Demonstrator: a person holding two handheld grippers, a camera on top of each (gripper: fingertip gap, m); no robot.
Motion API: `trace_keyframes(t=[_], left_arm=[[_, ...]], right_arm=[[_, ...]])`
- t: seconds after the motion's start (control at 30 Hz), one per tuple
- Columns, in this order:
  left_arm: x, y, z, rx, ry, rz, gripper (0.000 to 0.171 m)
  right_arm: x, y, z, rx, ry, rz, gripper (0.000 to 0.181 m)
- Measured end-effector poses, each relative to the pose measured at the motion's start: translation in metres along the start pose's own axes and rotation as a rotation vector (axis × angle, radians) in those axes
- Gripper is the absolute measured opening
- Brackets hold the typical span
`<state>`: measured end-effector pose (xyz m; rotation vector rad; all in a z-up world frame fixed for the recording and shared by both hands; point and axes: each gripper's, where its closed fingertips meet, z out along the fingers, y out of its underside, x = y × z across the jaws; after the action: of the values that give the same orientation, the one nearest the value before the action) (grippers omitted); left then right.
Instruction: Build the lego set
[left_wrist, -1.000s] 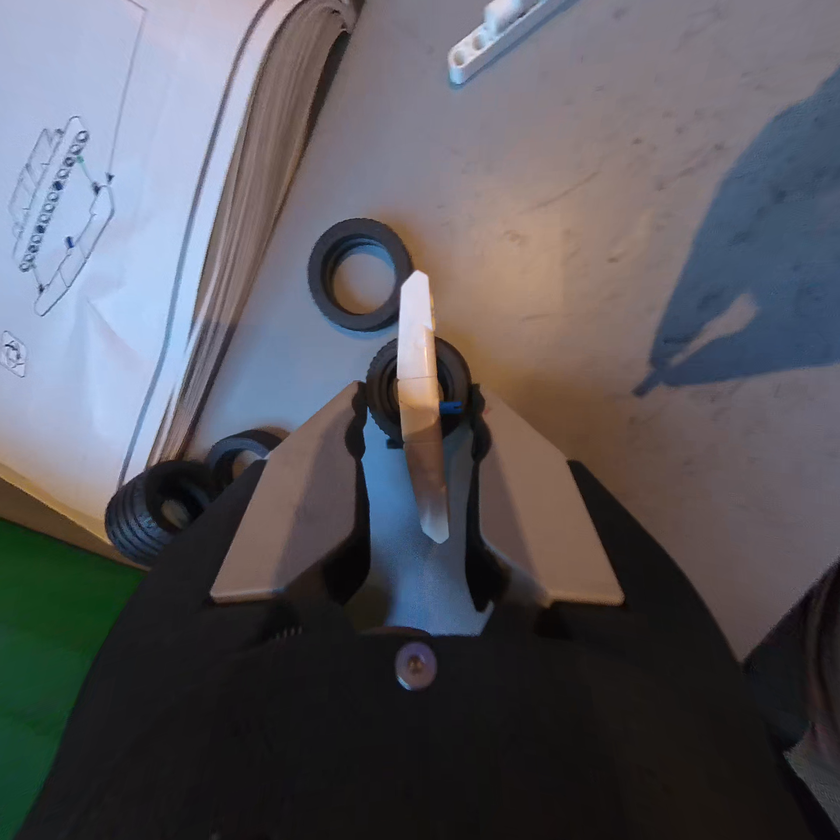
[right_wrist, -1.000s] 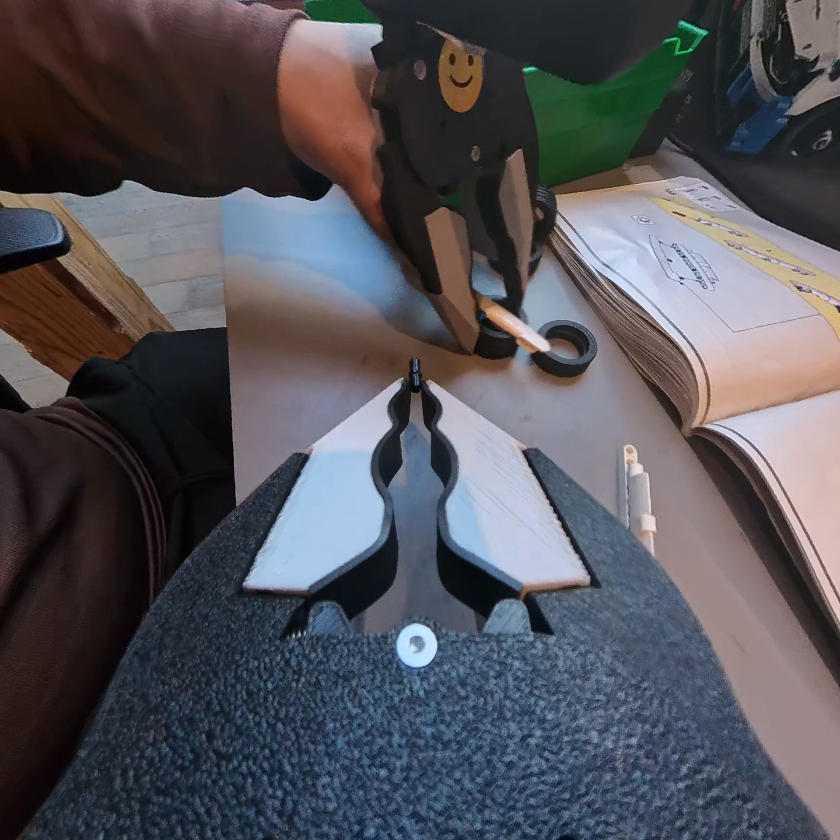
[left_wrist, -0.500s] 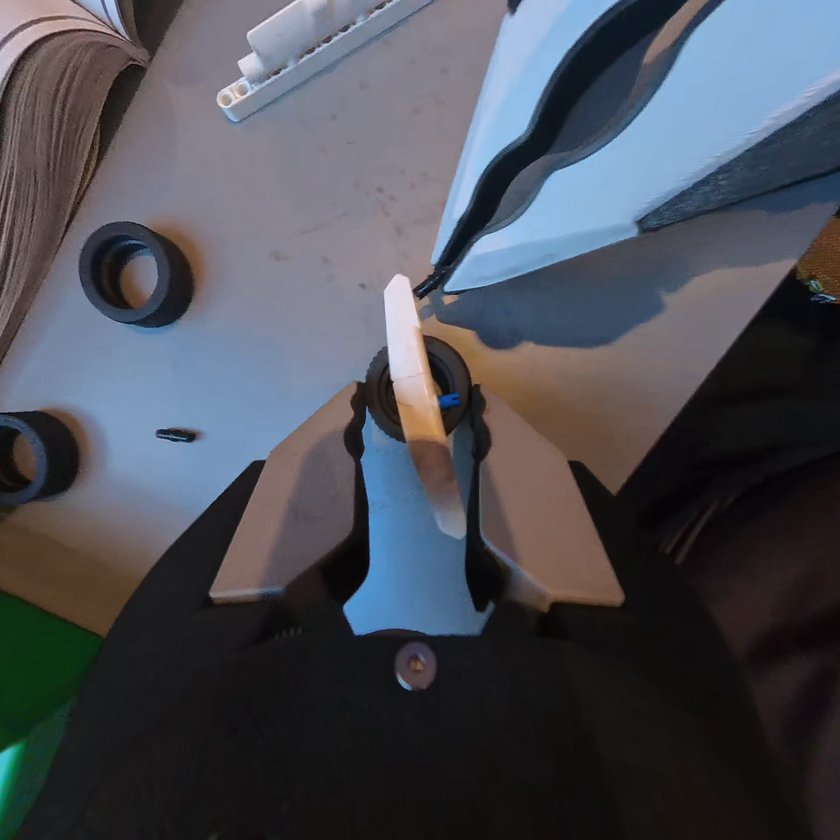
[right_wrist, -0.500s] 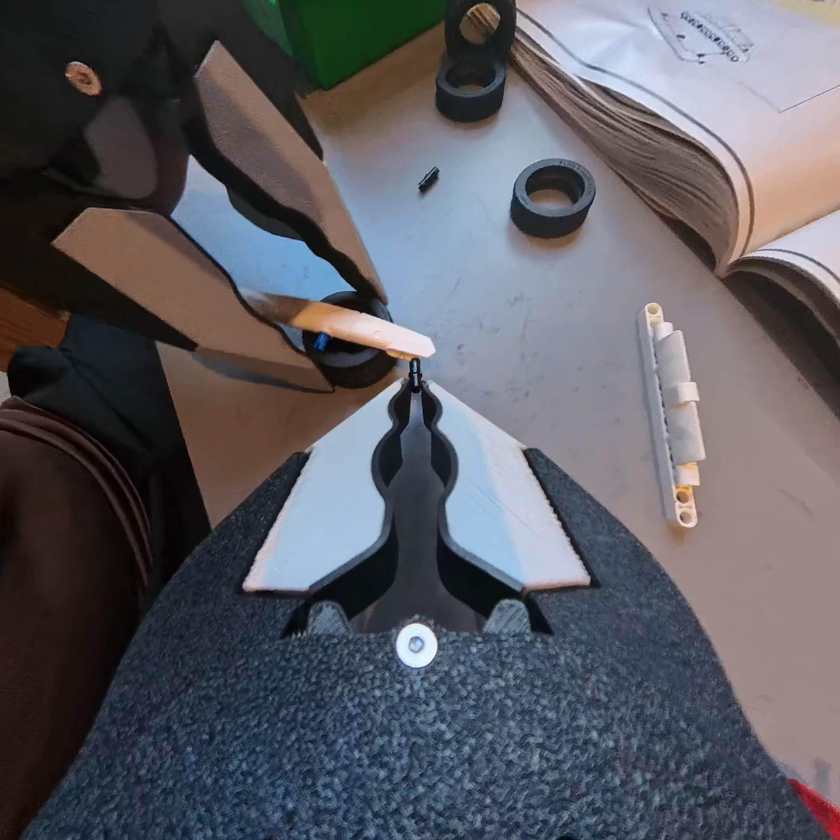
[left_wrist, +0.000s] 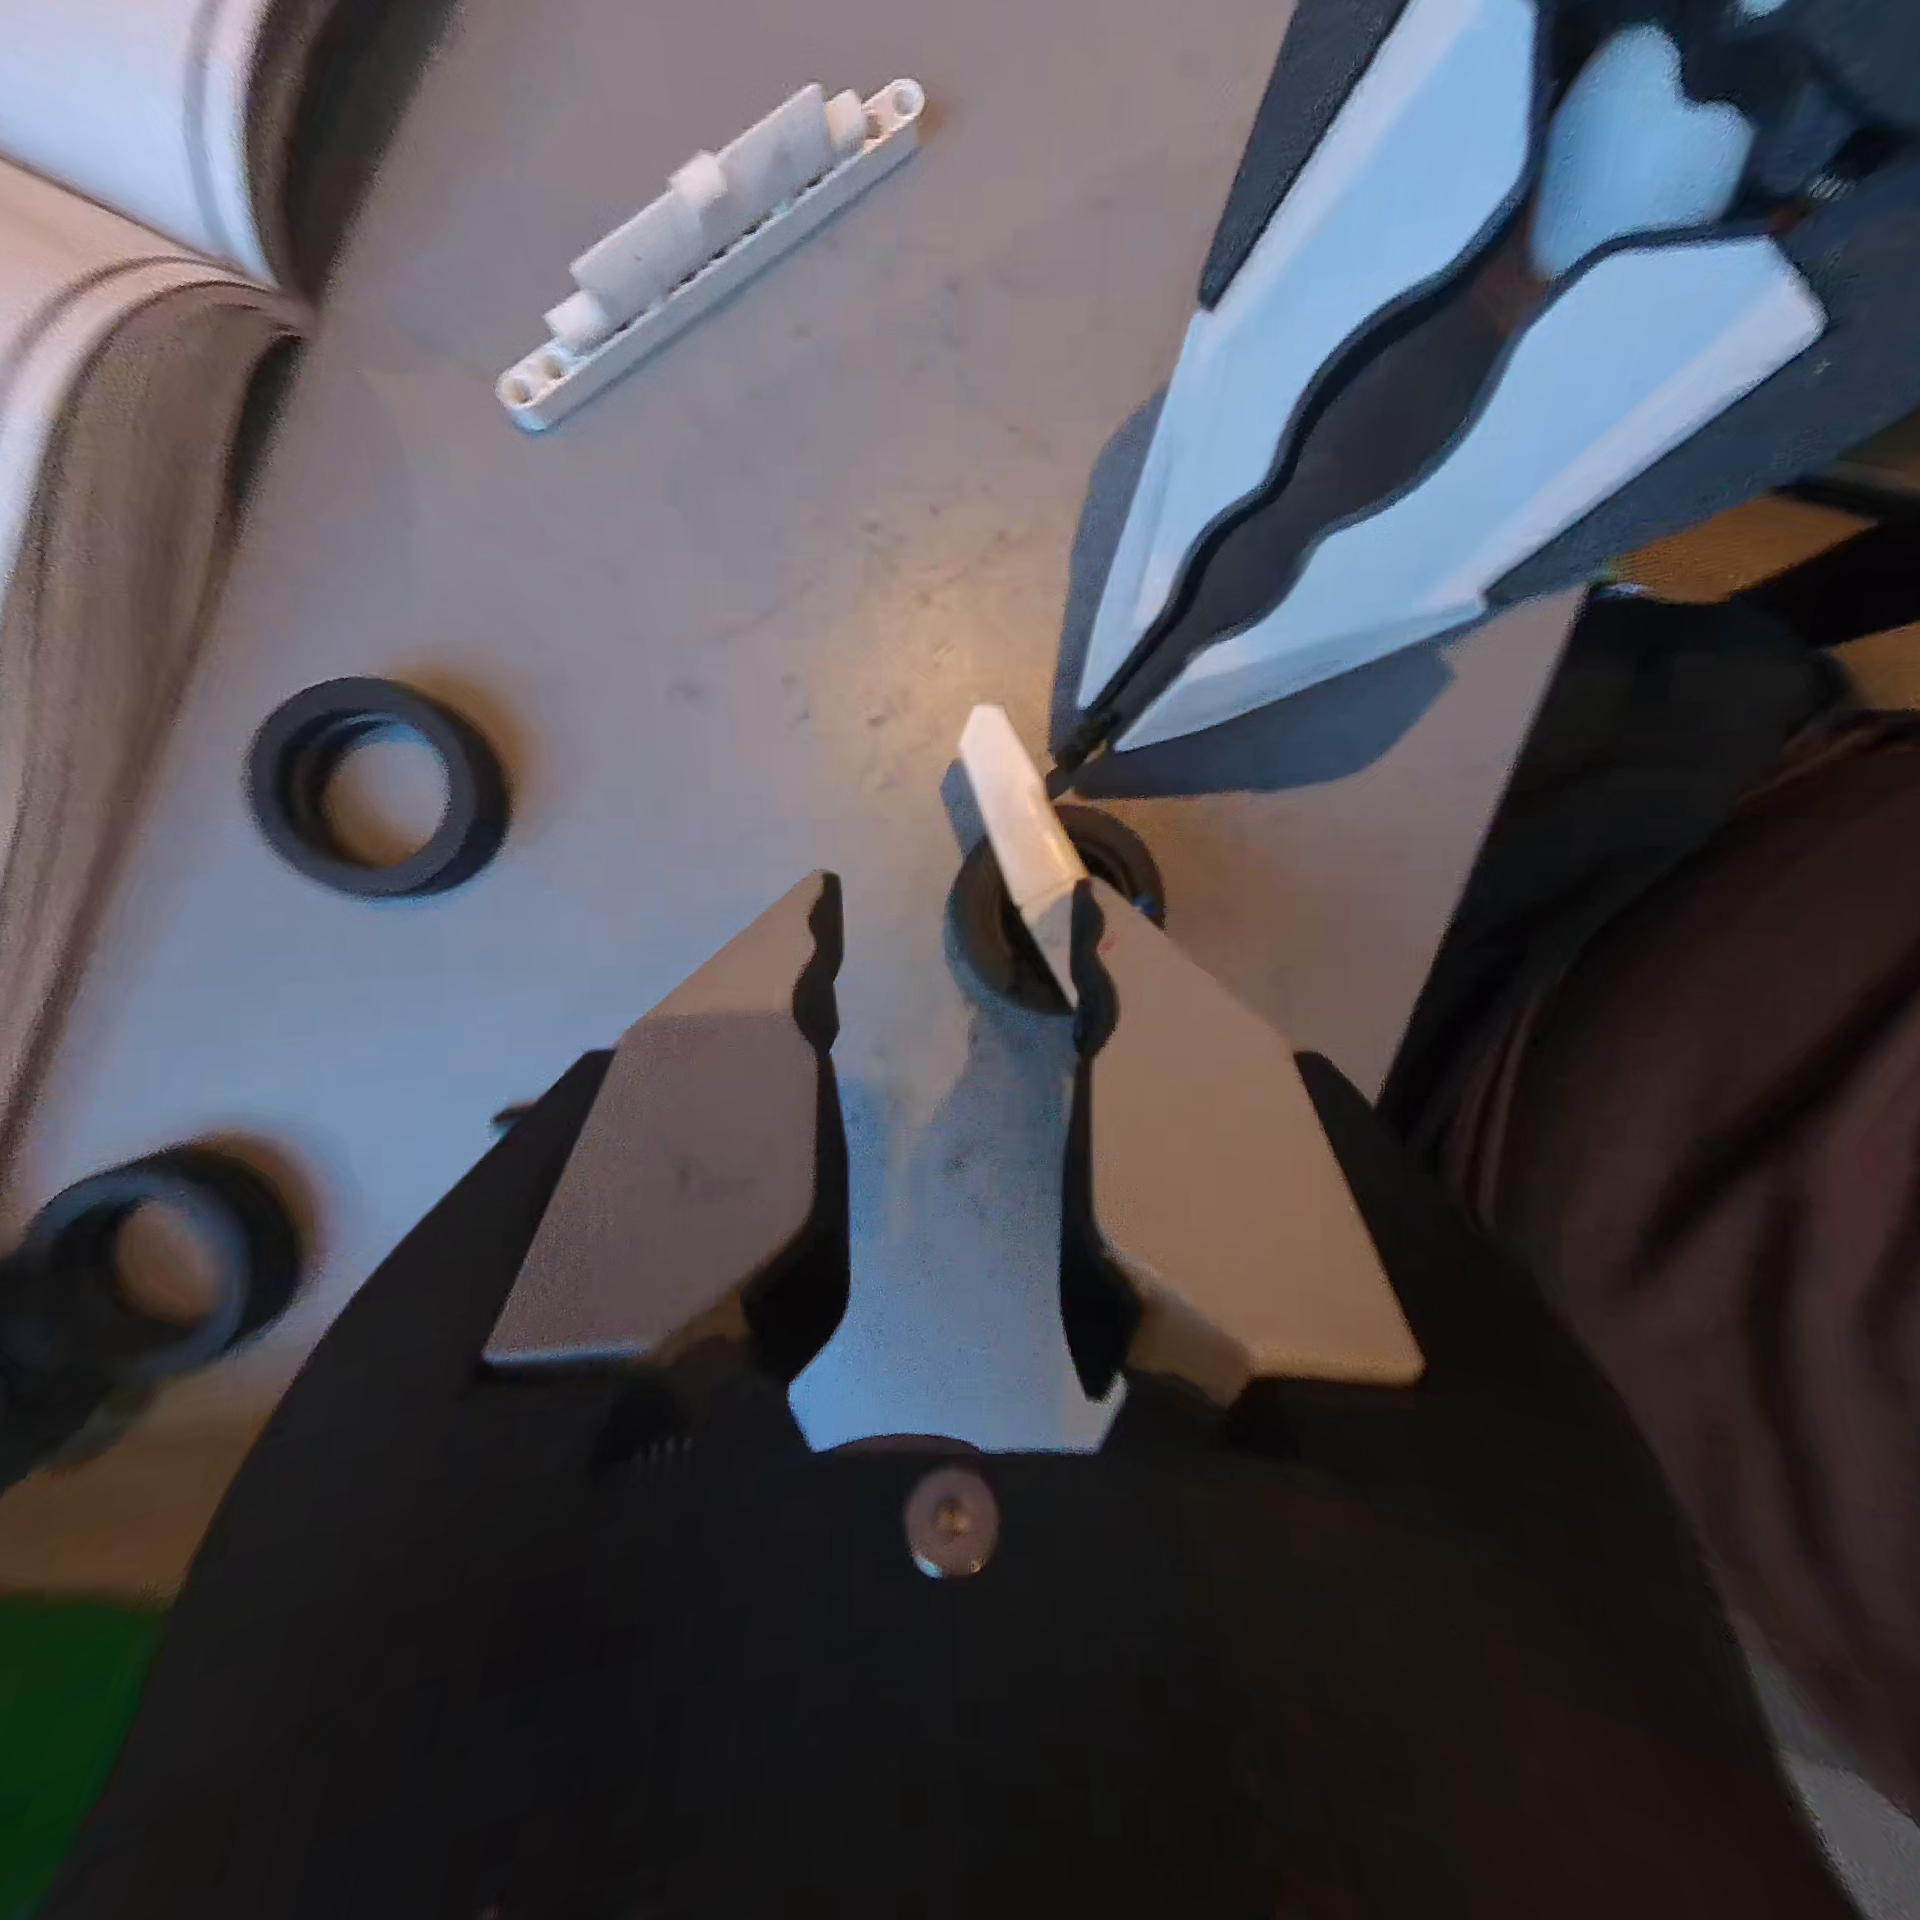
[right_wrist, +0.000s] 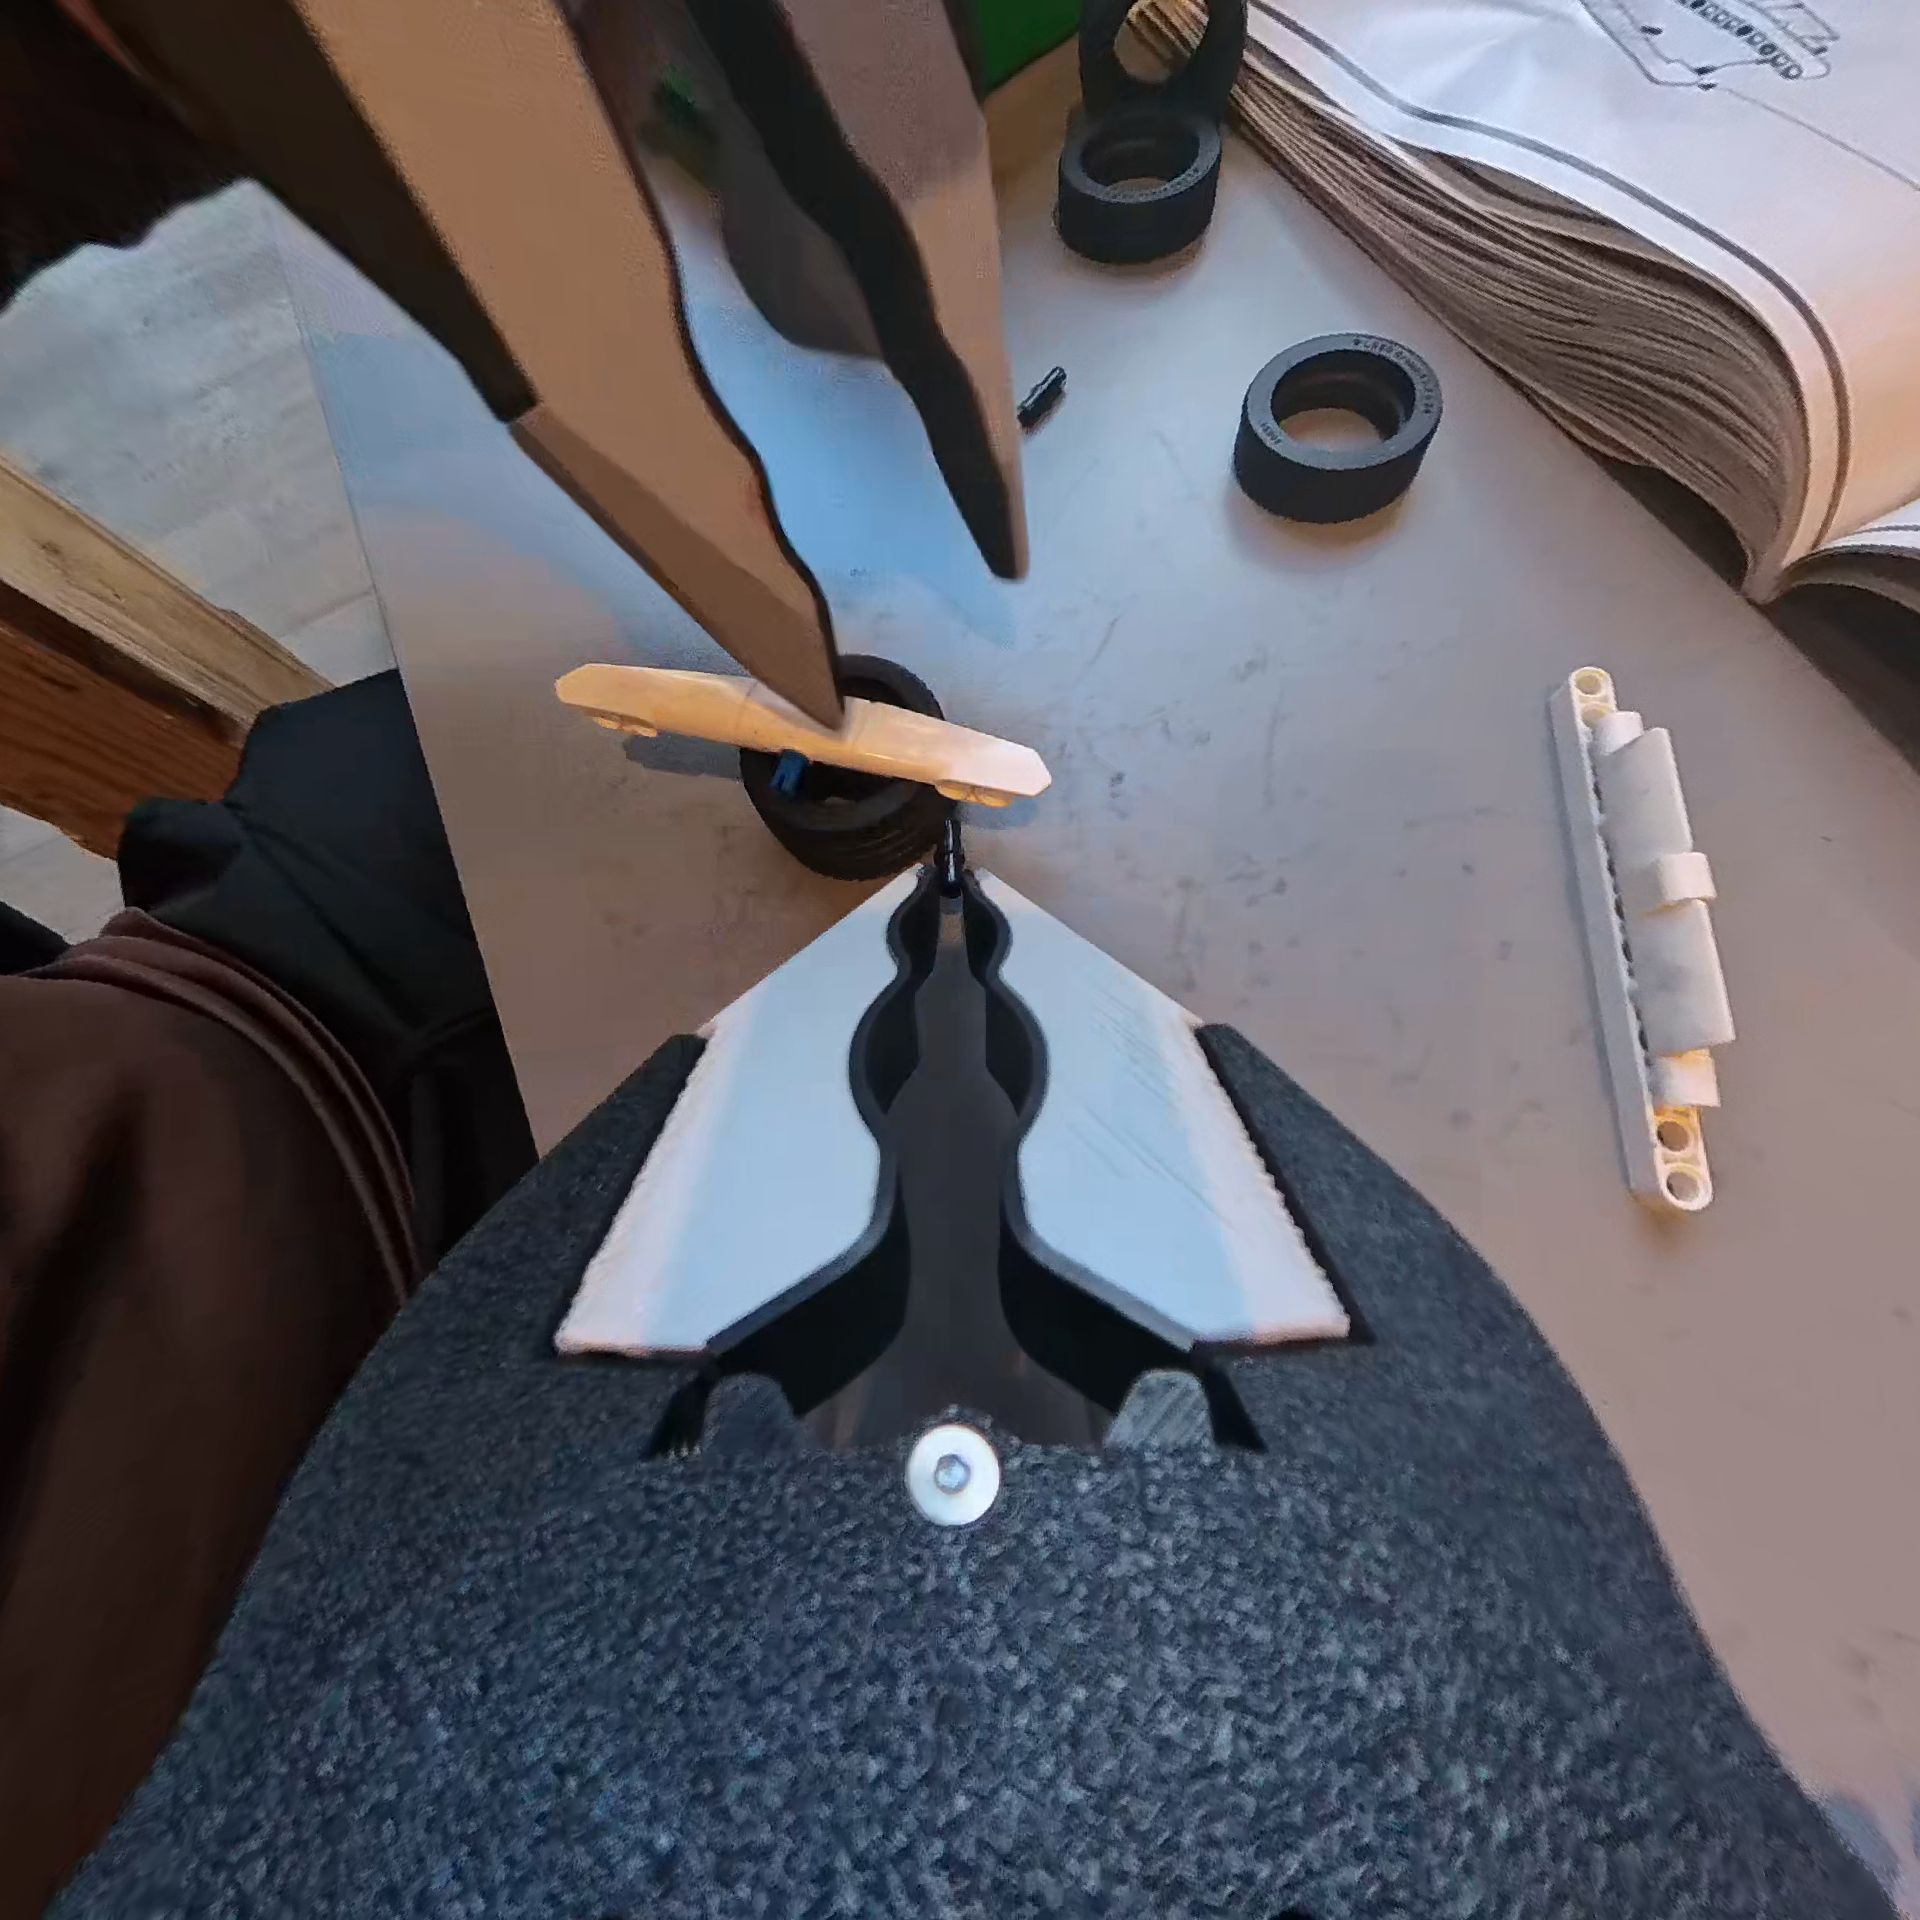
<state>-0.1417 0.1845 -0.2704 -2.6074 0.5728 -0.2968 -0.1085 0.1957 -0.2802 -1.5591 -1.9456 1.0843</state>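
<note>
Build barely begun; right gripper (right_wrist: 948, 883) pinching small black pin (right_wrist: 947, 858) under flat white curved panel (right_wrist: 800, 730), frame centre; left gripper (left_wrist: 951, 925) spread; black rubber tyres (right_wrist: 1340, 428), long white beam assembly (right_wrist: 1631, 940) unattached.

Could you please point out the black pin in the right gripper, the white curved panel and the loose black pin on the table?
Held black pin (right_wrist: 948, 860), right wrist view, its exposed shaft.
White curved panel (right_wrist: 914, 750), right wrist view, its upper face.
Loose black pin (right_wrist: 1042, 396), right wrist view, its middle.
</note>
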Motion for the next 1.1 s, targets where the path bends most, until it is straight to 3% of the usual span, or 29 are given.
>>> trace_keyframes(t=[0.1,0.23,0.37,0.83,1.1], left_arm=[[0.005,-0.005,0.008,0.017,0.149,-0.037,0.039],[0.003,-0.004,0.011,0.013,0.192,-0.021,0.036],[0.015,-0.004,0.013,0.061,0.279,-0.031,0.019],[0.016,-0.009,0.016,0.381,0.403,-0.298,0.015],[0.014,-0.008,0.016,0.412,0.342,-0.308,0.015]], right_arm=[[-0.002,0.0,-0.001,0.003,-0.012,0.008,0.005],[-0.001,-0.002,0.0,0.012,-0.031,0.028,0.005],[0.0,-0.004,0.003,0.009,-0.06,0.086,0.005],[0.003,-0.009,0.006,0.045,-0.037,0.217,0.004],[0.003,-0.01,0.008,0.059,0.001,0.245,0.004]])
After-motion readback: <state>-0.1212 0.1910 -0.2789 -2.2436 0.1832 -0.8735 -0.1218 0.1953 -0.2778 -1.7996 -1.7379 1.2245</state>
